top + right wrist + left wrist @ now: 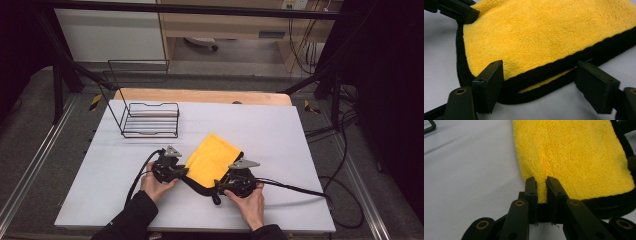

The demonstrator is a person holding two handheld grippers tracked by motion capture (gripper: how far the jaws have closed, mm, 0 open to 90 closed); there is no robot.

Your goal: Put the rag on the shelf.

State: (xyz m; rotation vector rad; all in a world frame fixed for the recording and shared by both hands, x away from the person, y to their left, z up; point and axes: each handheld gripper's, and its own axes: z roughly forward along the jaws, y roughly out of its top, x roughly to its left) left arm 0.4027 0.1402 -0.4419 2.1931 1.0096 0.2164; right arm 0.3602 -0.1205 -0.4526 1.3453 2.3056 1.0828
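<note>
Left gripper [541,188] pinches the folded yellow fleece cloth [576,157]; right gripper [539,82] straddles its black-trimmed edge, jaws wide, unclamped.

The high view is soft and low in detail, with the white bench [280,135] the brightest area, evenly lit from above. Around it the room falls into deep darkness, most of all at the right and upper left corners. Shadows on the bench are faint and diffuse. No strong glare shows.

In the left gripper view the yellow cloth [576,157] is well lit and its fleece texture sharp in the middle; the near black parts at the bottom edge are blurred.

The right gripper view shows the cloth [544,37] slightly soft, with a soft shadow under its black edge.
</note>
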